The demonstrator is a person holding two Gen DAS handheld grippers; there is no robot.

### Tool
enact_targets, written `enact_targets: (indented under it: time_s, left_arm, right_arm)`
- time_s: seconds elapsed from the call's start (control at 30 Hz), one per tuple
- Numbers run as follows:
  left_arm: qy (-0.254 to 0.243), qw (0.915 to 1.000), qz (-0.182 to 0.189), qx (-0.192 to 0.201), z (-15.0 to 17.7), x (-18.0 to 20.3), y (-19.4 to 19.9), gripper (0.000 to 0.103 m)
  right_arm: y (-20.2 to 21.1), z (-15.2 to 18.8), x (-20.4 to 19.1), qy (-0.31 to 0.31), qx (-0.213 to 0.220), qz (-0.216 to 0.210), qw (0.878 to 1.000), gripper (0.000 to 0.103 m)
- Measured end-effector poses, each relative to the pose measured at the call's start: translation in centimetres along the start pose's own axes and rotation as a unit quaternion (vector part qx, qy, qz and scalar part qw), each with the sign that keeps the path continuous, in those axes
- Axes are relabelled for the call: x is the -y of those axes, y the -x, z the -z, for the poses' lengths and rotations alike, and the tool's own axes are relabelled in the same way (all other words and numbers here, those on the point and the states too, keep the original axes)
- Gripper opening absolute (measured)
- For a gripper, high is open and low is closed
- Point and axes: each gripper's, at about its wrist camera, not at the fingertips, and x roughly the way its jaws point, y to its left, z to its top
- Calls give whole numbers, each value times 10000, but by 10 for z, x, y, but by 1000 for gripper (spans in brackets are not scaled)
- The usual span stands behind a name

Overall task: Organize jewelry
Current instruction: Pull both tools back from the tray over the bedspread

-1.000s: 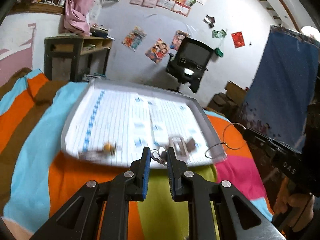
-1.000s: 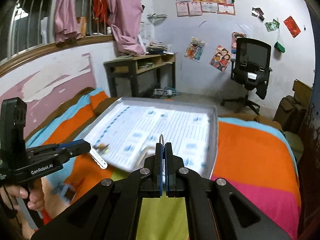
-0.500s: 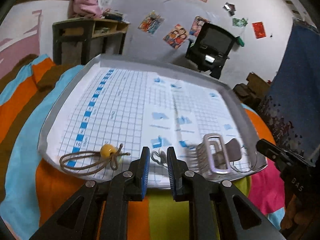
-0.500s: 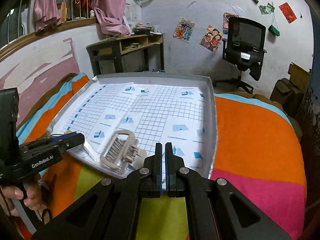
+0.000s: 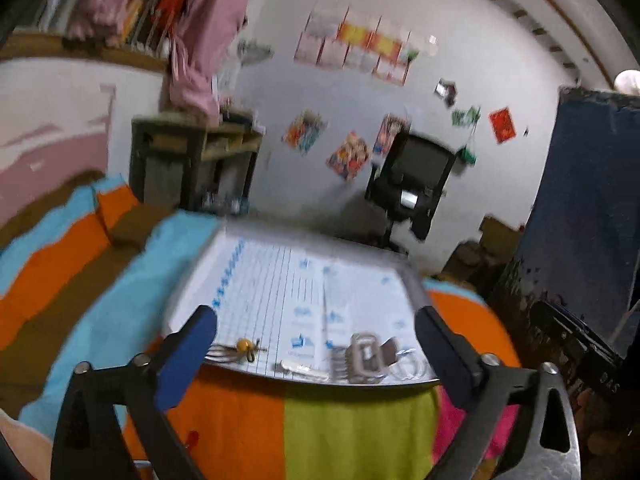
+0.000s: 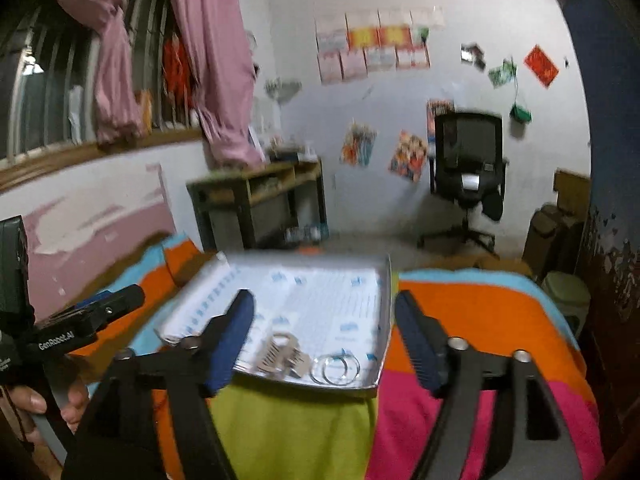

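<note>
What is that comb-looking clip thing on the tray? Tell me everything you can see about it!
It is a hair claw clip, pale beige and looking like plastic, with a row of curved teeth and a looped top. It lies on its side near the front edge of the tray, on the gridded paper, with two silver hoops just to its right. Neither gripper touches it. The picture is blurry, so finer details are unclear.

A lived-in bedroom is showing here — a striped bedspread (image 6: pixel 480 312) lying under the tongs, pink clothes (image 6: pixel 216 60) hanging beyond, posters (image 6: pixel 380 52) and an office chair (image 6: pixel 468 160) facing them.
</note>
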Motion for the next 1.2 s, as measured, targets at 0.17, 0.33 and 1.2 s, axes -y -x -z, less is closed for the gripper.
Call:
enact_targets:
  time_s: [0.17,0.33,1.2]
  left_arm:
    - [-166,9987,-98,470,-10,9,70,103]
    - [-282,9960,-132,832,-2,9,142,103]
    - [-315,9953,-712,569,133,-17,338,103]
  right_arm:
    - [67,-7,-15,107,549,-71,9984,94]
    - [136,2,-30,147,887,-141,9959,101]
    - [328,138,-78,254,859,-239,9957,102]
